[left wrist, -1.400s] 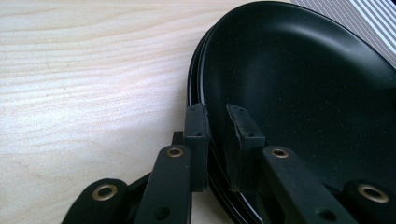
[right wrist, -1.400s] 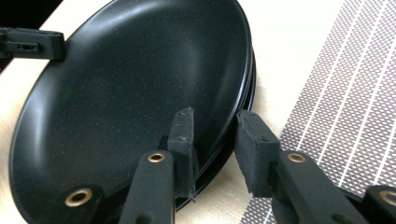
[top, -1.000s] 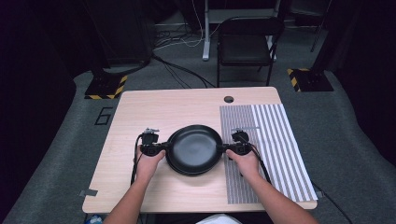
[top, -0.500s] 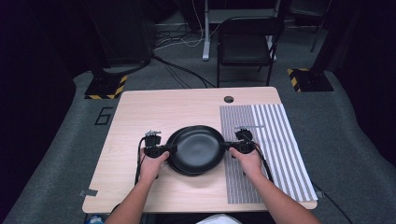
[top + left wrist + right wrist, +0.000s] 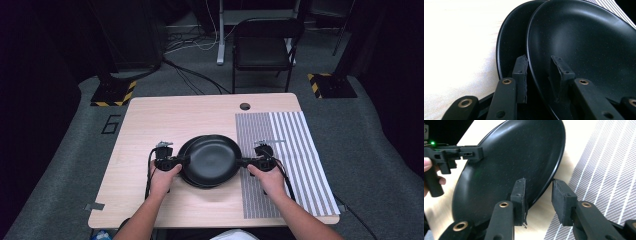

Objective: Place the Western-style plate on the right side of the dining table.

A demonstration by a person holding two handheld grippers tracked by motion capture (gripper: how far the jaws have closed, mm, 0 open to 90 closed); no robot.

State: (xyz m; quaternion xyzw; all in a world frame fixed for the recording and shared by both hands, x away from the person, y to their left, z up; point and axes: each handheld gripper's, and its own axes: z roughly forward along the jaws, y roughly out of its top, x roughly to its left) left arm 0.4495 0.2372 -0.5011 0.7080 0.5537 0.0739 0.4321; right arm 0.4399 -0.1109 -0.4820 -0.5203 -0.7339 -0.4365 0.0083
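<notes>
Two black plates lie stacked on the wooden table (image 5: 160, 120), the upper plate (image 5: 212, 159) shifted a little right of the lower plate (image 5: 192, 181). My left gripper (image 5: 184, 161) is at the stack's left rim. Its jaws have just been opening, and the upper plate's (image 5: 586, 42) rim runs between the pads (image 5: 522, 75) with a gap on each side; the lower plate (image 5: 509, 45) lies beneath. My right gripper (image 5: 243, 162) is at the right rim. Its jaws have also just been opening, straddling the plate's (image 5: 511, 162) edge without pressing.
A grey-and-white striped mat (image 5: 295, 150) covers the table's right part, just under my right hand. A round cable hole (image 5: 244, 106) sits near the far edge. A black chair (image 5: 262, 50) stands beyond the table.
</notes>
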